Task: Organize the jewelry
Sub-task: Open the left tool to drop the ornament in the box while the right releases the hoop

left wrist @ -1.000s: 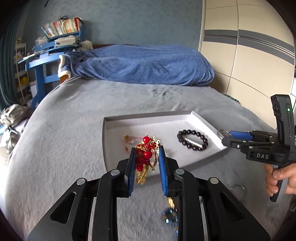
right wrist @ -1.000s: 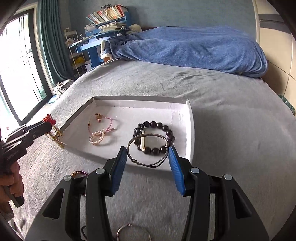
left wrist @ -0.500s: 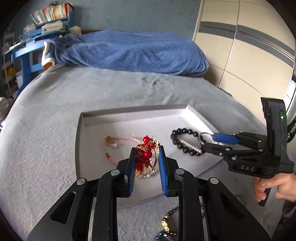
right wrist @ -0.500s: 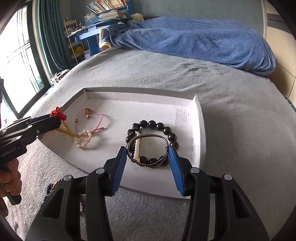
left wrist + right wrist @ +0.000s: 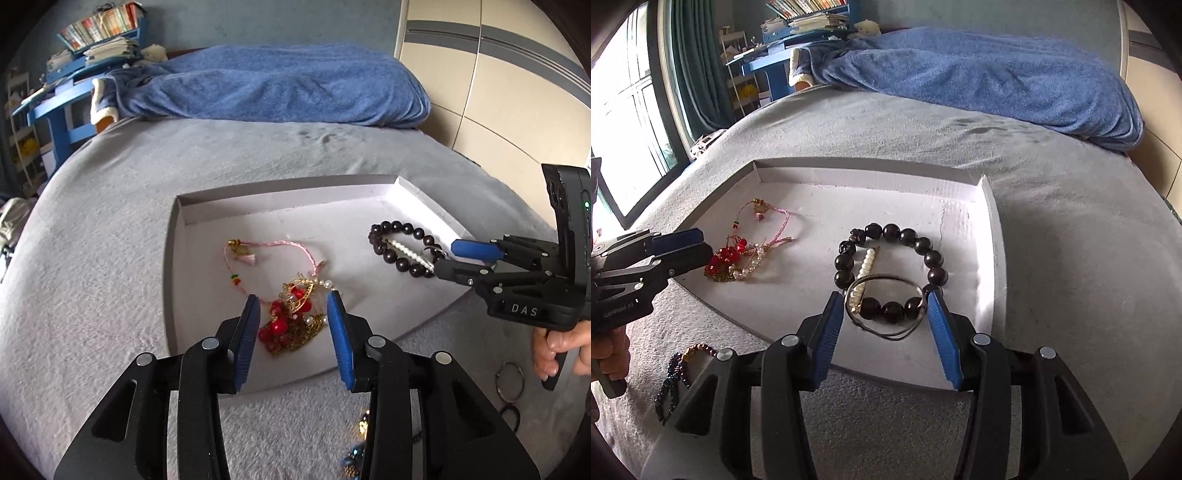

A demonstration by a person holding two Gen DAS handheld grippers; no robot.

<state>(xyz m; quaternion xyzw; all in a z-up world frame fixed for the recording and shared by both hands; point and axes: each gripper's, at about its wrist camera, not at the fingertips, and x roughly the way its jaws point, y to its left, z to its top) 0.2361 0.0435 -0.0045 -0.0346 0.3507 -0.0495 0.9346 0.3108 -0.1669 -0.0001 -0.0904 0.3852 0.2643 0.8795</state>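
Note:
A shallow white tray lies on the grey bed. My left gripper hovers low over its near left part, jaws opening. A red-bead and gold-chain piece lies on the tray floor between the pads, which do not press it. Beside it lies a pink cord bracelet. My right gripper is shut on a thin dark ring bracelet, held just above a dark bead bracelet and a small pearl bar.
Loose pieces lie on the bed in front of the tray: a blue and purple bead strand, a metal ring and a dark loop. A blue blanket is heaped at the bed's far end. A wardrobe stands at the right.
Both grippers came down and forward over the tray. The left jaws widened and the red and gold piece dropped from them onto the tray floor. The right still grips the thin ring.

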